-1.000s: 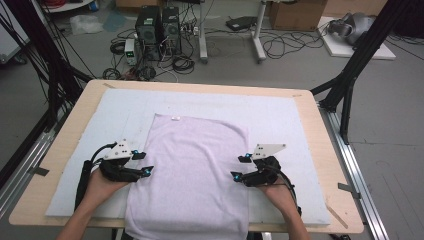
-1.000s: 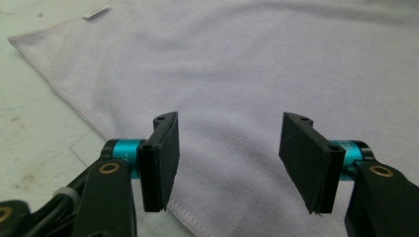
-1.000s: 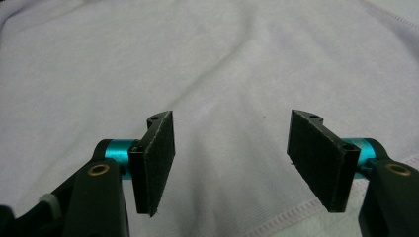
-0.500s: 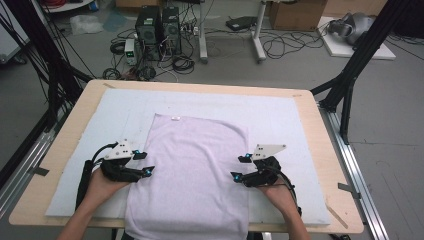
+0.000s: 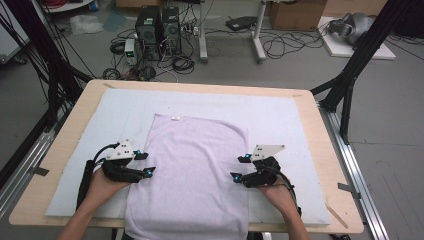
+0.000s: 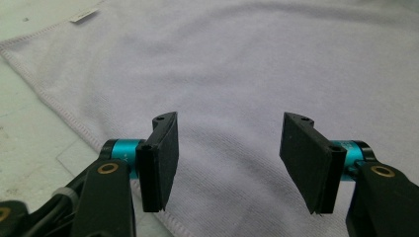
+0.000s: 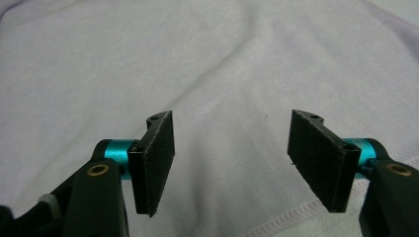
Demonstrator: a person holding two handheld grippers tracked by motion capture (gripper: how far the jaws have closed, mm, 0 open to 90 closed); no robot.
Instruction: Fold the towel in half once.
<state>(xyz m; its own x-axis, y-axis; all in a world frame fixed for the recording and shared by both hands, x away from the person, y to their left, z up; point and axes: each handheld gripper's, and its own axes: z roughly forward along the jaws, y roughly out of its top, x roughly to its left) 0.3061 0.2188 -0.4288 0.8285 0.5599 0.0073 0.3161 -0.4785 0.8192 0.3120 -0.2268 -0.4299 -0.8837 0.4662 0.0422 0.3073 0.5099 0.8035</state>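
A lilac towel (image 5: pixel 192 175) lies flat on a pale mat (image 5: pixel 290 120) covering the worktop (image 5: pixel 320 145), its near end hanging over the worktop's front edge. The left hand-held gripper (image 5: pixel 145 163) sits at the towel's left hem, the right hand-held gripper (image 5: pixel 239 167) at its right hem. The high view shows a small white label (image 5: pixel 175 118) at the towel's far edge. The left gripper view (image 6: pixel 225 163) and right gripper view (image 7: pixel 232 163) show stitched hems and 2 jaws standing wide, gripping nothing.
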